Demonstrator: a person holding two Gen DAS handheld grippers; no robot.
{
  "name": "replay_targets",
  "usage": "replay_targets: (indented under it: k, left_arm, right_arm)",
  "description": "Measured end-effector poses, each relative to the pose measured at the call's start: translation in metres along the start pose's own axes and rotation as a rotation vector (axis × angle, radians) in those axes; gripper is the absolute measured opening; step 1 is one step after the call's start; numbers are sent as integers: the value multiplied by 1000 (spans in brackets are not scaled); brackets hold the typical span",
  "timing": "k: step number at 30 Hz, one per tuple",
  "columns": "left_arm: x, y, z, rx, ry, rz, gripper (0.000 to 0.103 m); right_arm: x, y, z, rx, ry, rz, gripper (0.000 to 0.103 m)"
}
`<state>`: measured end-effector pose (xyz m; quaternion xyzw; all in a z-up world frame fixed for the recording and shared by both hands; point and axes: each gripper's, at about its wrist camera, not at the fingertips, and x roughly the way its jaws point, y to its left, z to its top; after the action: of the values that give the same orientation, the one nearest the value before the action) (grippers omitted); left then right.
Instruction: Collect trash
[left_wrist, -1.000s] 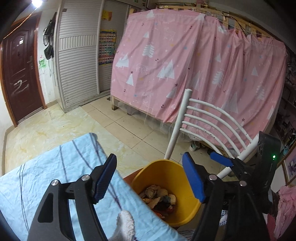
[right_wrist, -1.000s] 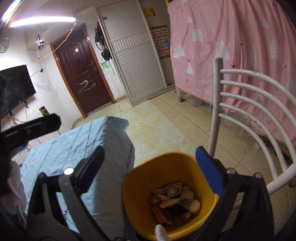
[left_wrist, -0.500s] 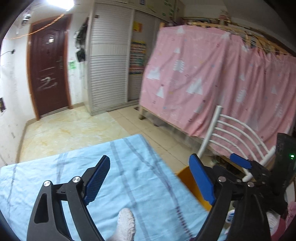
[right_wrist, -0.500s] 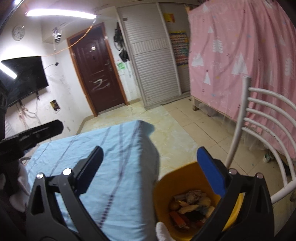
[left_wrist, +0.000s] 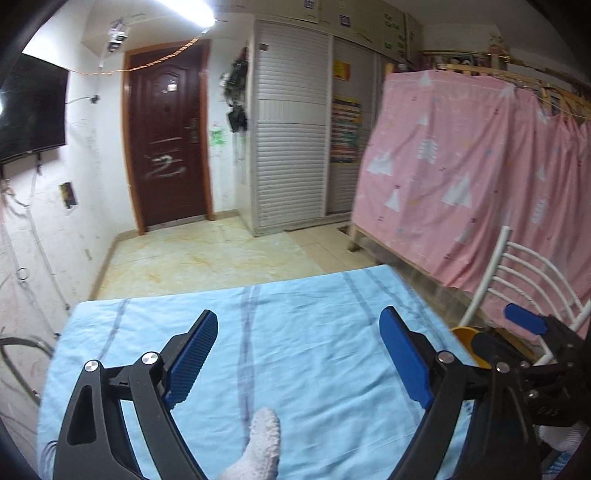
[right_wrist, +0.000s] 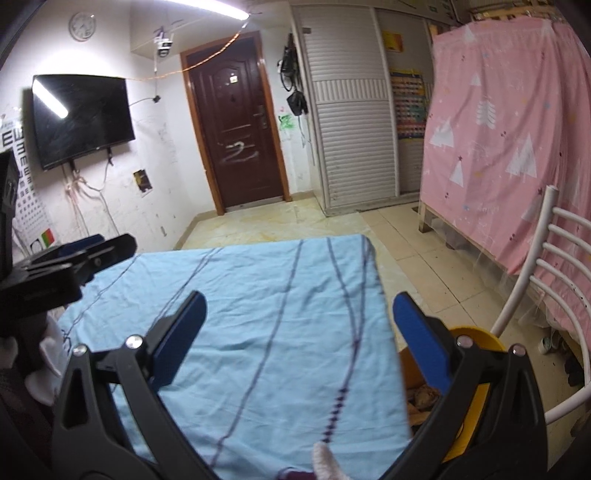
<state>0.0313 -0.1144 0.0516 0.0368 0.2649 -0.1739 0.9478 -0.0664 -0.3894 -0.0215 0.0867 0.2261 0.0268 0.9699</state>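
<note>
Left tongs (left_wrist: 295, 358): I see them spread wide, nothing between the pads.
Right tongs (right_wrist: 299, 332): same, empty.
Trash: scraps in one yellow bin (right_wrist: 476, 373), near right, beside the table (right_wrist: 258, 295); none on the cloth.
Handling, I judge: light, crumbly; pinch each piece gently mid-body.
Count: two tongs, one bin, one chair (right_wrist: 554, 273).

A table with a light blue striped cloth (left_wrist: 295, 332) fills the bottom middle of both views. Behind it, a dark brown door (left_wrist: 168, 136) stands in the upper middle. A black TV (right_wrist: 81, 118) hangs on the white wall at the upper left, with a round clock (right_wrist: 83, 25) above it. White slatted closet doors (left_wrist: 291, 147) are right of the brown door. A pink curtain with white trees (left_wrist: 480, 177) hangs on the right. A white chair (right_wrist: 546, 266) stands at the right edge, in front of the curtain
</note>
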Motion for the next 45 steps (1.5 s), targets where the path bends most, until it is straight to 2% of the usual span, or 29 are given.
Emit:
replay_targets:
  k: [6,16,25,45]
  left_arm:
    - [-18,30,-11,-17,-2,64,81]
    - [-42,58,-26,-50,-8,108,81]
    - [-56,73,-31,-75,-17,125,81]
    - [-59,81,-31,-93,-14,128,81]
  right_arm:
    - [-5,29,-2,-44,-14,15,97]
    - [-11,60,-5,-86,-20,45,97]
    - [-14,73,0,-110,-31,59,97]
    - [-14,82,1,-133,-40,60,97]
